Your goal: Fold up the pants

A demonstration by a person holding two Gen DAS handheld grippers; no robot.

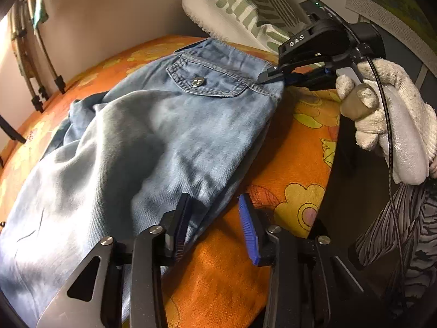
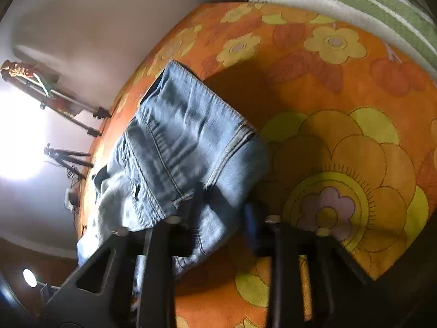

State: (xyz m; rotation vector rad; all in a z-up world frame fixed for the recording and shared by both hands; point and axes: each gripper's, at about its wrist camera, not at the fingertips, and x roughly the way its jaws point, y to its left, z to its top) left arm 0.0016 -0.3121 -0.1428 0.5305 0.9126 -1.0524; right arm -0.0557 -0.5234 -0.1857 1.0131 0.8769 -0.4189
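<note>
Left wrist view: we are looking down on the jeans [image 1: 153, 136] lying on the orange flowered blanket [image 1: 300, 169], pocket flap and button facing up, waistband at the far end; the left gripper [image 1: 215, 224] is standing parted at the near right edge of the denim, one finger over the cloth, the blue pad [image 1: 248, 229] over bare blanket, nothing pinched between them; at far right a gloved hand [image 1: 387, 114] is holding the right gripper [image 1: 269, 78], its tips lying close together on the waistband corner; whether cloth is caught in them we cannot tell.

Right wrist view: picture is blurring; the jeans are lying left of centre; a fold is sitting between the fingers; pad contact unclear.
</note>
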